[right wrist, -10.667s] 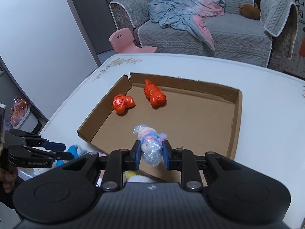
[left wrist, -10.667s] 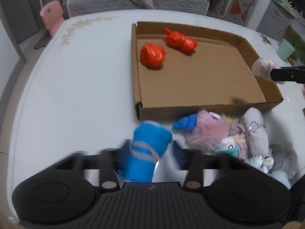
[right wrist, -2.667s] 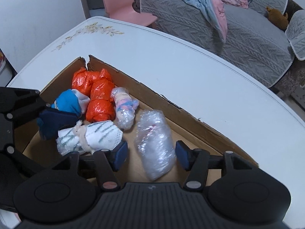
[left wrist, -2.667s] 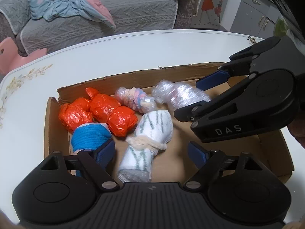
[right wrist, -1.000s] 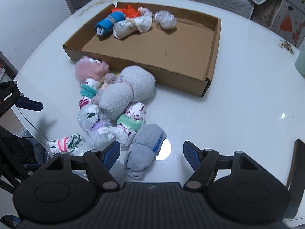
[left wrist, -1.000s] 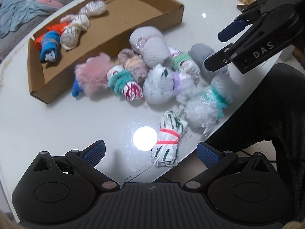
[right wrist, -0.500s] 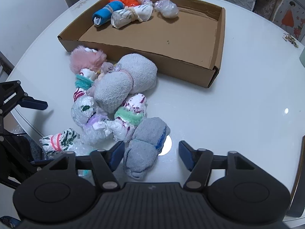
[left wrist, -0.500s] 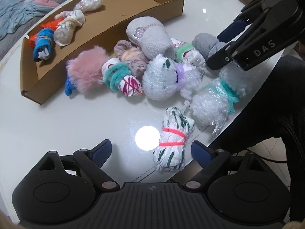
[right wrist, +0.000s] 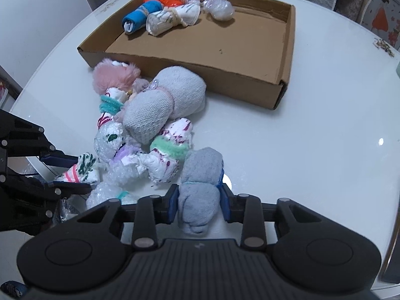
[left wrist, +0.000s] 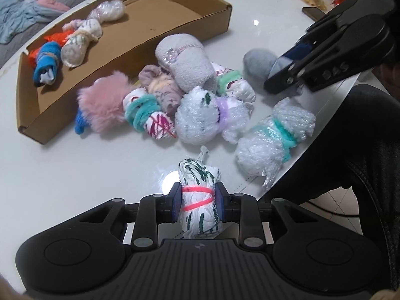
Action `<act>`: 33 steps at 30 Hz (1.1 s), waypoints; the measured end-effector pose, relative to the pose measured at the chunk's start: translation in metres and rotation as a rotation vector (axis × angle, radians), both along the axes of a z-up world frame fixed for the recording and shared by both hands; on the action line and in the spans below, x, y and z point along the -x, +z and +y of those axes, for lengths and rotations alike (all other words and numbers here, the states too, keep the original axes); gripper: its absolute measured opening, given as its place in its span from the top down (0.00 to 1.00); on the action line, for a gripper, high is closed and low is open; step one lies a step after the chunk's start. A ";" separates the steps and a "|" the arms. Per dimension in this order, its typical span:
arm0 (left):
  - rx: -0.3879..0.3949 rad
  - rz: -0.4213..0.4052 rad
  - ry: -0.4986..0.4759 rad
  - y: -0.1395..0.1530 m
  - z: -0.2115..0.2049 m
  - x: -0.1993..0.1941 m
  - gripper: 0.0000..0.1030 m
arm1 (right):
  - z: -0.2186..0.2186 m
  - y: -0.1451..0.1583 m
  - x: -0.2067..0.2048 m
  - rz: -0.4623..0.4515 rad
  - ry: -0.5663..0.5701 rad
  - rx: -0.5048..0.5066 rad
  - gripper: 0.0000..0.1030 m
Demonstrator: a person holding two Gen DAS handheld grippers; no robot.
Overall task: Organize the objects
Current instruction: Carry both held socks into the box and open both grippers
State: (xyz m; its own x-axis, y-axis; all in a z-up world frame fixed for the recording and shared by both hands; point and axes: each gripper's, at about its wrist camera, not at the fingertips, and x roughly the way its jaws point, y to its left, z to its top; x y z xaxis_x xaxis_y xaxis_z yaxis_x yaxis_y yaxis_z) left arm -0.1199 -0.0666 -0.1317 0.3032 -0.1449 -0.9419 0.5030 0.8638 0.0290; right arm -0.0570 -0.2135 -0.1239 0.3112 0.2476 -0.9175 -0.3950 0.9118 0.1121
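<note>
Tongs both clamped: left tongs (left wrist: 197, 206) just closed on a pink-banded bundle (left wrist: 198, 200), right tongs (right wrist: 198, 203) on a grey sock (right wrist: 200, 190).

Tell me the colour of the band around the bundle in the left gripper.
Bright pink band; clearest in the left wrist view.

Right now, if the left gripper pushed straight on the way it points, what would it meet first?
The left gripper is already clamped on the white bundle with the pink band. It points steeply down, so it would probably press that bundle into the white table, though depth is unclear.
</note>
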 end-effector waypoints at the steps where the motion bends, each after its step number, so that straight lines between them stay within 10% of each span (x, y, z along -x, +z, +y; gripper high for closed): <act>1: -0.001 0.000 0.004 0.002 0.002 0.000 0.67 | -0.002 0.003 -0.001 -0.004 -0.004 -0.004 0.71; 23: 0.201 -0.179 0.200 0.131 0.024 -0.127 0.66 | -0.032 0.106 -0.078 -0.195 0.023 -0.012 0.71; 33: 0.226 -0.193 0.199 0.114 -0.004 -0.215 0.66 | -0.007 0.119 -0.160 -0.245 0.115 0.006 0.71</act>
